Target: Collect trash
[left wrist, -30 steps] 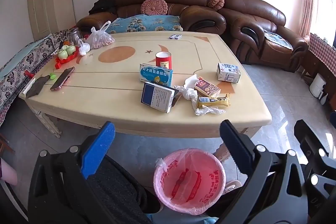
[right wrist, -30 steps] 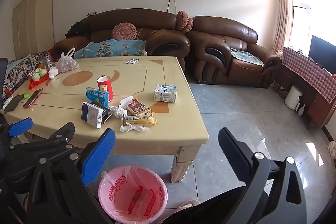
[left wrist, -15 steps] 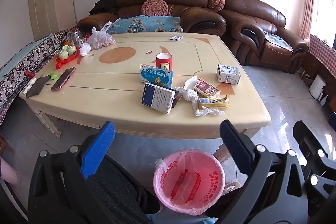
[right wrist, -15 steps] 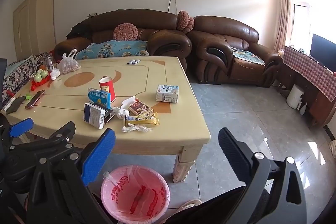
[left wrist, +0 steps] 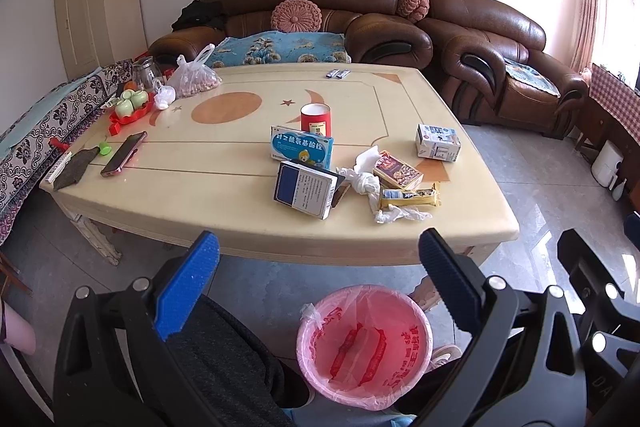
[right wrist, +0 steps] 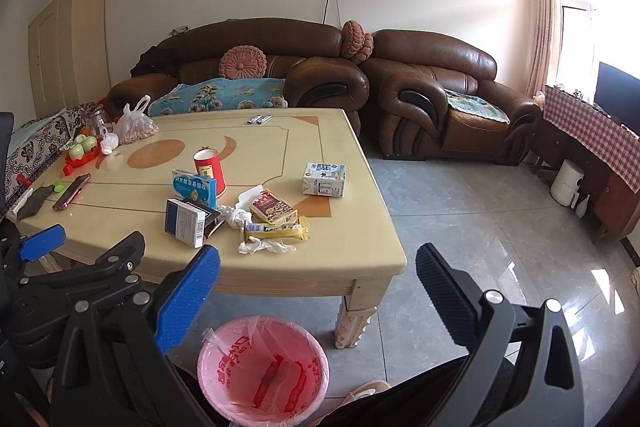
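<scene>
A cream wooden table (left wrist: 208, 203) with orange moon, star and oval inlays is standing on a grey tiled floor (right wrist: 480, 227); two brown leather sofas (right wrist: 436, 99) are sitting behind it along a white wall, and a cream cupboard (left wrist: 96, 7) is standing in the left corner; a patterned cloth (left wrist: 36, 123) is lying over the seat at the table's left end.

The trash is lying clustered on the near right part of the table: three medicine boxes, namely a blue-and-white box (left wrist: 306, 189) tilted up at the front, a light blue box (left wrist: 302, 147) behind it, and a white carton (left wrist: 438, 143) apart to the right; one red paper cup (left wrist: 316, 117); one brown snack box (left wrist: 398, 171); one yellow wrapper (left wrist: 410, 195) just in front of it; crumpled white tissues (left wrist: 362, 179) lying between the boxes and beside the wrapper.

One pink-lined bin (left wrist: 364, 347) is standing on the floor below the table's near edge, with some red wrapping inside.

At the far left end one phone (left wrist: 124, 153), one red tray of green cups (left wrist: 130, 107) and one plastic bag (left wrist: 194, 79) are resting.

The left gripper (left wrist: 318, 263) is hovering short of the table, above the bin, its jaws spread wide and holding nothing; the right gripper (right wrist: 318, 275) is likewise hanging with jaws wide apart and empty, just beside the left.
</scene>
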